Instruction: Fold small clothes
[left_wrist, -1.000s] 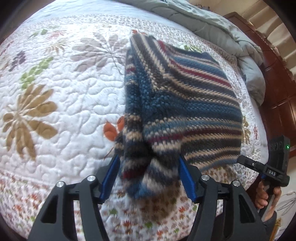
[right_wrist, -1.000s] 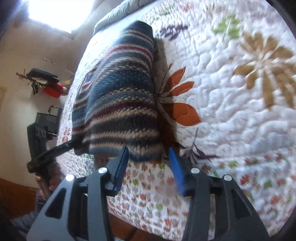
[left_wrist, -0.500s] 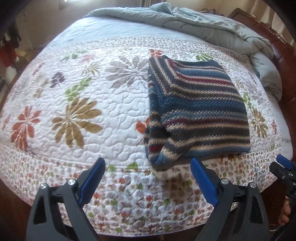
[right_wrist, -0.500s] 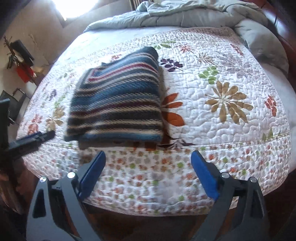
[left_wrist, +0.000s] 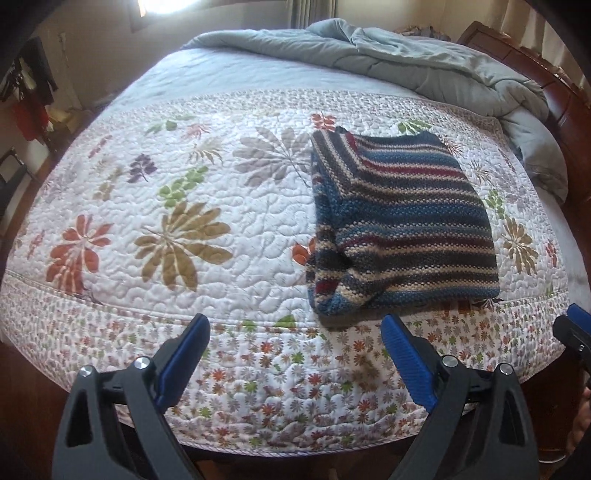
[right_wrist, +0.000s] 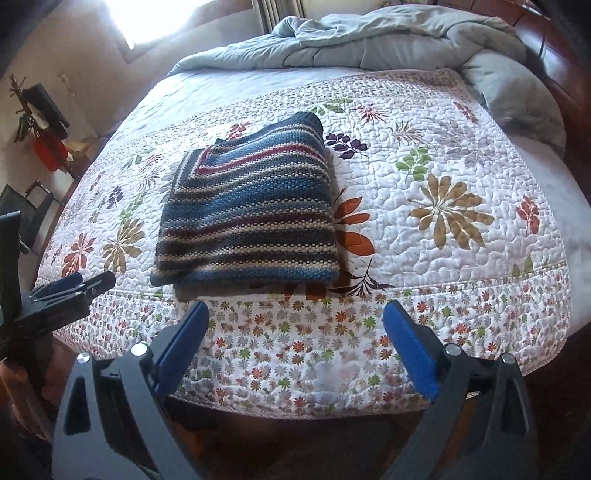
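Both tools hang clear off the foot of the bed, nothing between the pads. My left gripper (left_wrist: 295, 354) has just been opening and its jaws stand wide and empty; same for my right gripper (right_wrist: 295, 345), jaws just opened, wide, empty.

The striped sweater (left_wrist: 402, 229) lies folded into a compact rectangle on the floral quilt (left_wrist: 184, 206), close to the near hem, well short of the grey comforter (left_wrist: 406, 62) bunched at the far end.

Bearing, the thing that matters: from the left tool the sweater sits ahead and off to the right; from the right tool it sits ahead and off to the left (right_wrist: 251, 206). So it lies between the two hands, a little up the bed from both. Neither looks clearly nearer; I can't call it.

Its long axis appears to run away from me up the bed, stripes lying across. The left edge shows a lumpy, rolled thickness near the front corner.

My read: the fold looks finished. If any tidying is wanted, that left front corner is the place, left hand's side.
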